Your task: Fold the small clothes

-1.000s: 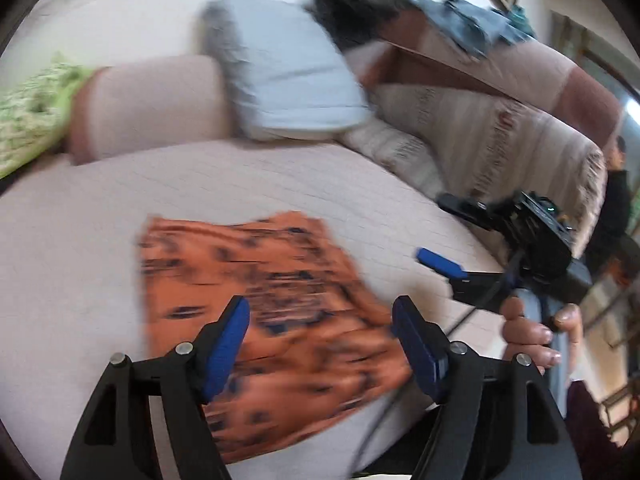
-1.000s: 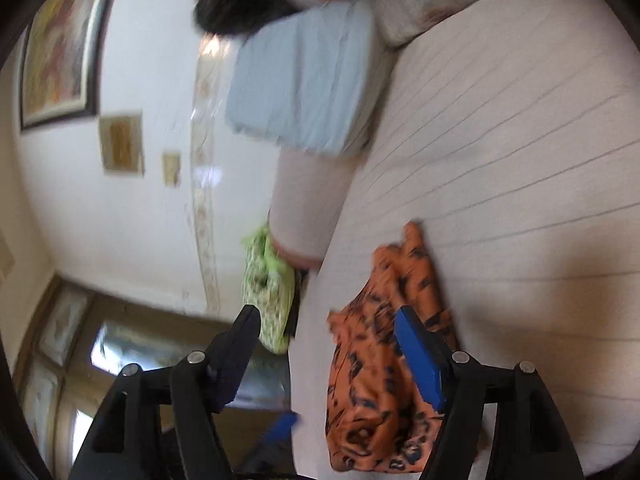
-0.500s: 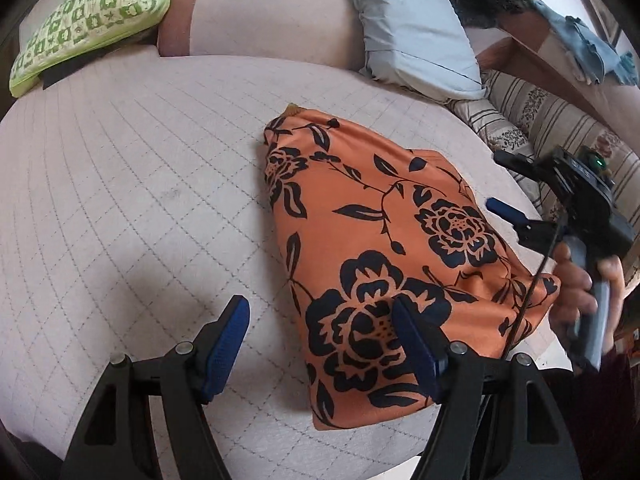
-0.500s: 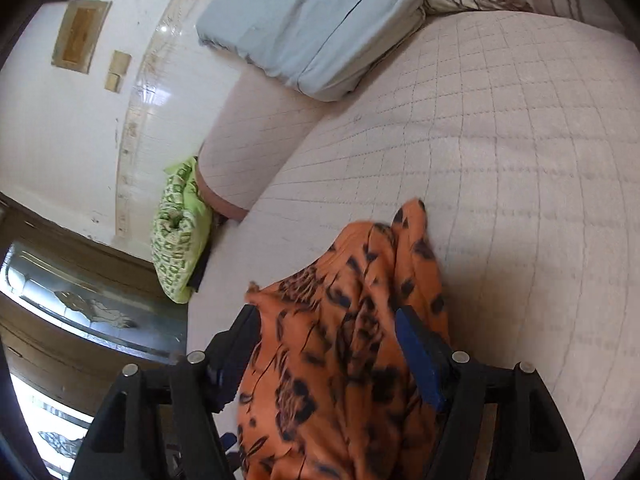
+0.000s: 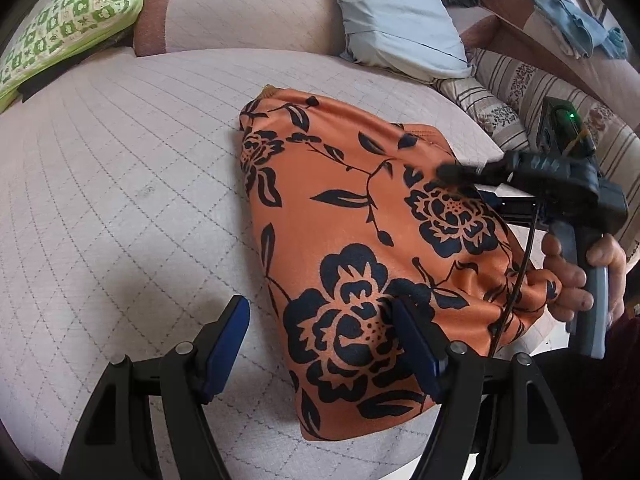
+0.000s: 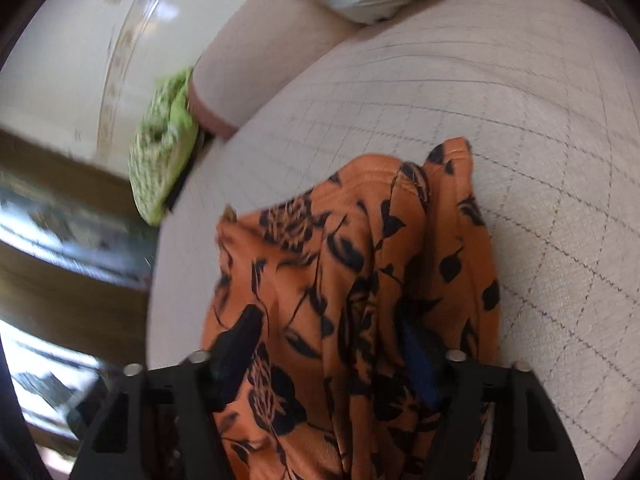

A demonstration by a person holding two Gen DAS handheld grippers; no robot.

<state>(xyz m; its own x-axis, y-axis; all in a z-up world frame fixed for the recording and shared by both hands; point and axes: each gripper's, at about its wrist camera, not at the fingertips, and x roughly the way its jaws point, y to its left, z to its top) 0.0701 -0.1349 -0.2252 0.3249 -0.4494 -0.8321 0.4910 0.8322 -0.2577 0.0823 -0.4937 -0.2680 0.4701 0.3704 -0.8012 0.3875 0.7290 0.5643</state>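
Lying rumpled on the quilted bed [image 5: 120, 200], the orange floral garment [image 5: 360, 240] is awaiting its folds. The right gripper [image 6: 332, 344] is closing around its bunched edge, grip uncertain; the left gripper [image 5: 320, 340] is hovering spread over its near corner.

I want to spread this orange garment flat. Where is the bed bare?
Bare quilted bed lies left of the orange garment, up to the green pillow and pink bolster. Crowded on the right: blue pillow, right gripper.
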